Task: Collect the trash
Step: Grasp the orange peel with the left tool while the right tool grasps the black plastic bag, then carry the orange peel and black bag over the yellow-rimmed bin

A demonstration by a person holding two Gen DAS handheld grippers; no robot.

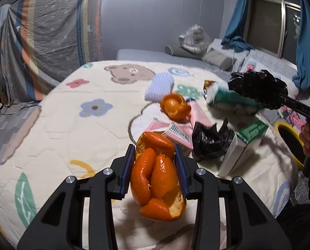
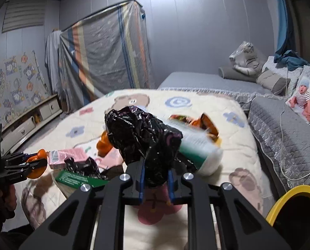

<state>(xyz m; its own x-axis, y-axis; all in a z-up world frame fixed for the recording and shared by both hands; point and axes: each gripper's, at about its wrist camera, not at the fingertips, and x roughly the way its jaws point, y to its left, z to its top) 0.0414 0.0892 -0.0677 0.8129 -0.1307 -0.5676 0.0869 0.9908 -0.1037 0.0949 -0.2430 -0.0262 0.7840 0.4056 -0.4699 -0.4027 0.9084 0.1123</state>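
Above quilt, left tongs gripping peel, bare room leftward

Inventory, placed relative to the pink rectangular carton on my cream cartoon-print quilt:
- Orange peel: in front of it, between my left gripper pads.
- Second curled orange peel: behind it.
- Crumpled black plastic bag: just right, touching.
- Green-topped white box: further right, beyond that bag.
- Yellow-rimmed round bin: far right, off the quilt's edge.
- Another crumpled black plastic bag: above and right, in my right gripper.
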